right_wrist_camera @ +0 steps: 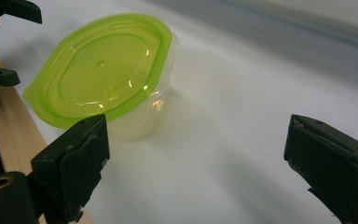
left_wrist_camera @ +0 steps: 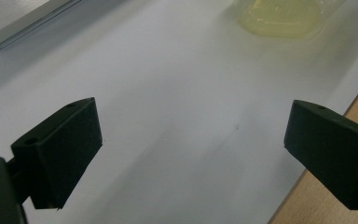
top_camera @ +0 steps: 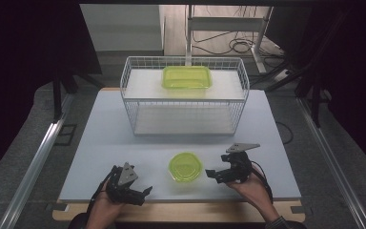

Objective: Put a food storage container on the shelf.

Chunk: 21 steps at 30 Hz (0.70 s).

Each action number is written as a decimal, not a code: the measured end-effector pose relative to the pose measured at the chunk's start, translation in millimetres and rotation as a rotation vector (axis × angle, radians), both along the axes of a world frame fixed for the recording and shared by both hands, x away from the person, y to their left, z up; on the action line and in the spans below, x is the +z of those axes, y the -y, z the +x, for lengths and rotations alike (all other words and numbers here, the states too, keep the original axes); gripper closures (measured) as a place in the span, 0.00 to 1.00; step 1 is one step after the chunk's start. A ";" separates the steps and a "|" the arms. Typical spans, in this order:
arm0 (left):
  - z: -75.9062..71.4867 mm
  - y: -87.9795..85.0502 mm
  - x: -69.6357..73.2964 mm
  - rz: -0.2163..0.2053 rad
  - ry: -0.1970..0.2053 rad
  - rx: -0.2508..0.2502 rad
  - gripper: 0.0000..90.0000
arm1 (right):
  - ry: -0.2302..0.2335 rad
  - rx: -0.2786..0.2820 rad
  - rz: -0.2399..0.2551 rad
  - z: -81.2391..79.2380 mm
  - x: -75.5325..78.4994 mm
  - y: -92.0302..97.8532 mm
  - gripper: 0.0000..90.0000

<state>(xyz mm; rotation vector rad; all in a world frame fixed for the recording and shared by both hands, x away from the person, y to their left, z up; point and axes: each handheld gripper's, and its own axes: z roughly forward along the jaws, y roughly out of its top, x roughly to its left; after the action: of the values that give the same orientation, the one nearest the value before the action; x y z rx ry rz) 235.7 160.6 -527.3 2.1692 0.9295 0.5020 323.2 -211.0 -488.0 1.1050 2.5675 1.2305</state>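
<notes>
A small round clear container with a green lid (top_camera: 185,167) stands on the white tabletop (top_camera: 105,143) near its front edge, between my two grippers. My right gripper (top_camera: 213,176) sits just right of it, open, with nothing between its jaws. In the right gripper view the container (right_wrist_camera: 102,74) lies ahead and to the left of the open right gripper (right_wrist_camera: 196,135). My left gripper (top_camera: 144,194) rests at the front left, open and empty. Its own view has the open left gripper (left_wrist_camera: 193,123) over bare table, with the container (left_wrist_camera: 279,18) blurred at the top.
A white wire basket rack (top_camera: 128,95) stands at the back of the table, with a rectangular green-lidded container (top_camera: 187,77) on its top shelf. A wooden strip (top_camera: 171,212) runs along the table's front edge. Metal rails flank the table on the floor.
</notes>
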 end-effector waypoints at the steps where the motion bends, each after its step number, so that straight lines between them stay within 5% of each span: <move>1: 0.1 0.1 -0.1 0.000 0.000 0.000 0.04 | -0.011 -0.001 0.003 1.3 0.3 -1.2 0.10; 7: 0.5 1.1 -0.8 0.005 0.000 -0.001 0.04 | -0.063 0.017 0.102 11.0 6.6 -5.6 0.26; 15: 0.6 1.7 -1.2 0.012 0.000 -0.003 0.04 | -0.122 0.075 0.083 25.1 3.6 -23.2 0.46; 21: 0.7 2.0 -1.6 0.015 -0.002 -0.003 0.04 | -0.200 0.084 0.131 40.4 2.1 -29.2 0.59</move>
<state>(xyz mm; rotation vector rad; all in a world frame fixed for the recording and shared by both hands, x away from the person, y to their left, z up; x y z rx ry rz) 236.3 158.5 -528.9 2.1848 0.9263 0.5071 363.6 -181.8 -485.9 1.2154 2.7385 1.3920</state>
